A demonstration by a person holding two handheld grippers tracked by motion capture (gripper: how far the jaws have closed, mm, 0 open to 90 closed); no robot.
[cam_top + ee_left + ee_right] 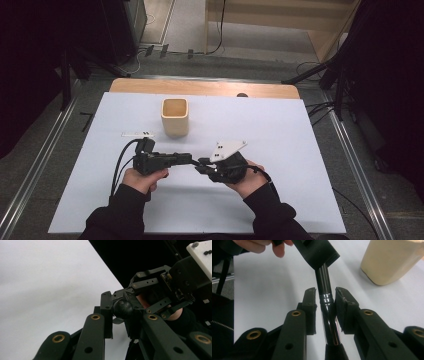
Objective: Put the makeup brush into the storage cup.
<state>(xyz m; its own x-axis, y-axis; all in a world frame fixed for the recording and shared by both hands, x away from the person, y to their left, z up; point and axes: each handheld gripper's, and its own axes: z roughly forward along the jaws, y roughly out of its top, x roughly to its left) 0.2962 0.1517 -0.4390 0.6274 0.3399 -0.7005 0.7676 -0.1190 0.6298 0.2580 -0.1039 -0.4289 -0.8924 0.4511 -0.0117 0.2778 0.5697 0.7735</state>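
Observation:
A black cosmetic brush [327,312] with a chrome ferrule runs between my two grippers, held level above the white table top [280,135]. My left gripper [191,159] is shut on its black handle; from the right gripper view those jaws [322,255] come in at the top. The rounded black end of the brush [122,308] sits between my left jaws. My right gripper [325,293] straddles the ferrule, its pads close on either side with a thin gap on the left one. In the high view the right gripper [204,163] meets the left nose to nose near the front middle.
A tan square cup [175,117] stands upright behind the grippers, its wall [392,260] close at the upper right of the right gripper view. A small white strip [137,133] lies left of the cup. The table's wooden far edge [200,87] borders the floor.

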